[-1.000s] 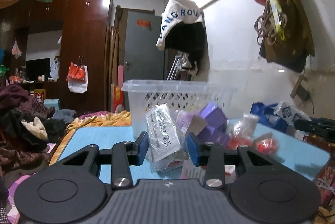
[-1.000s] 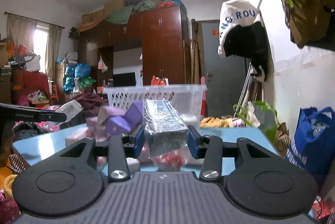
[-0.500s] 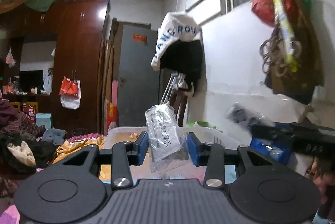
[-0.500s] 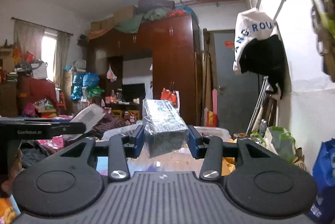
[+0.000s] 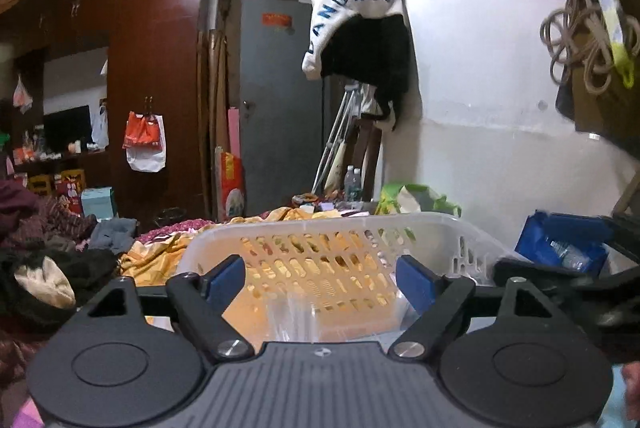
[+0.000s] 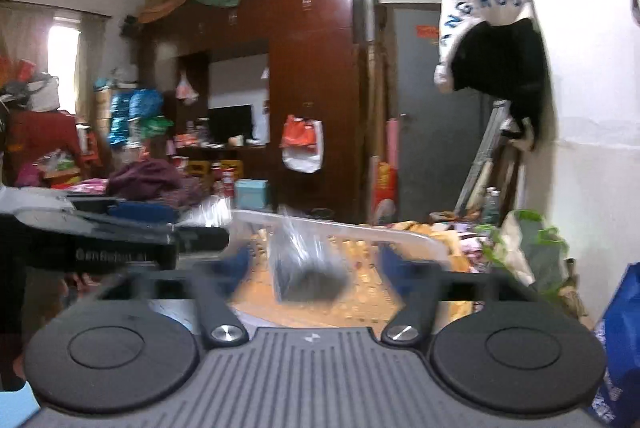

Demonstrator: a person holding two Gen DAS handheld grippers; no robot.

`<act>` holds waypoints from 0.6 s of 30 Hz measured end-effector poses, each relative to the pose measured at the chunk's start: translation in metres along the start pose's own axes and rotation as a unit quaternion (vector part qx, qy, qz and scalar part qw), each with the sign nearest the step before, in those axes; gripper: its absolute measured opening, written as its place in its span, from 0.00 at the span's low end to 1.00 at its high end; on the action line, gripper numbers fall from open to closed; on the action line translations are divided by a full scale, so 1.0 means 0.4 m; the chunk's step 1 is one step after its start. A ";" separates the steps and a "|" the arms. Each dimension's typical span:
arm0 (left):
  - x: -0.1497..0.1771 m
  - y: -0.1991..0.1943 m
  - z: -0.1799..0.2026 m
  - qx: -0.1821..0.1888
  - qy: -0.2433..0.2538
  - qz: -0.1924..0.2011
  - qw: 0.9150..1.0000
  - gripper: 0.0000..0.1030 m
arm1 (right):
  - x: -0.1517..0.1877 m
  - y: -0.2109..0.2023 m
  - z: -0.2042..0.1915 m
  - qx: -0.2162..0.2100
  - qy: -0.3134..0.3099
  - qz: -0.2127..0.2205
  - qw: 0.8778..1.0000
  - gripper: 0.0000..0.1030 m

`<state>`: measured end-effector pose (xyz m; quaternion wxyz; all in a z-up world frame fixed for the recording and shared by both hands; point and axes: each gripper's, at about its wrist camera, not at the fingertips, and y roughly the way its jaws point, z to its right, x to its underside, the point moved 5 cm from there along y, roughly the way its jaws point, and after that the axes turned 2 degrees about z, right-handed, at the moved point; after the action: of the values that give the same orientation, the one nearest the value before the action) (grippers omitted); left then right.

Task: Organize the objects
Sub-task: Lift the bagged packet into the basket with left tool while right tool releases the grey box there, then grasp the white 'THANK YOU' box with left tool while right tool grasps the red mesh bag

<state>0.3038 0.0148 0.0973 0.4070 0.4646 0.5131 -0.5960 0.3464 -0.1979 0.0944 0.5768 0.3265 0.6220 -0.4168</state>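
Release stage. We see left tongs (image 5: 320, 278) spread wide, empty, over white perforated plastic basket (image 5: 460, 228). Right tongs (image 6: 314, 262) spread too; blurred silvery plastic-wrapped packet (image 6: 306, 268) loose between them, above basket, apparently dropping. Items remaining elsewhere: out of view.

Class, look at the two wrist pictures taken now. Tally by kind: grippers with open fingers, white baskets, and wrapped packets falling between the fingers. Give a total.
Open grippers: 2, the left gripper and the right gripper
White baskets: 1, the basket
Wrapped packets: 2, a blurred clear packet and a blurred grey packet
Total: 5
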 end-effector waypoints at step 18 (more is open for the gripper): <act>0.326 -0.406 0.012 0.090 -0.004 -0.010 0.996 0.85 | 0.275 -0.262 0.026 -0.019 0.049 -0.092 0.994 0.83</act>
<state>0.1158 0.0319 0.0089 0.3595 0.4921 0.4603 -0.6456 0.2448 -0.2614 0.0004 0.5111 0.2773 0.6844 -0.4399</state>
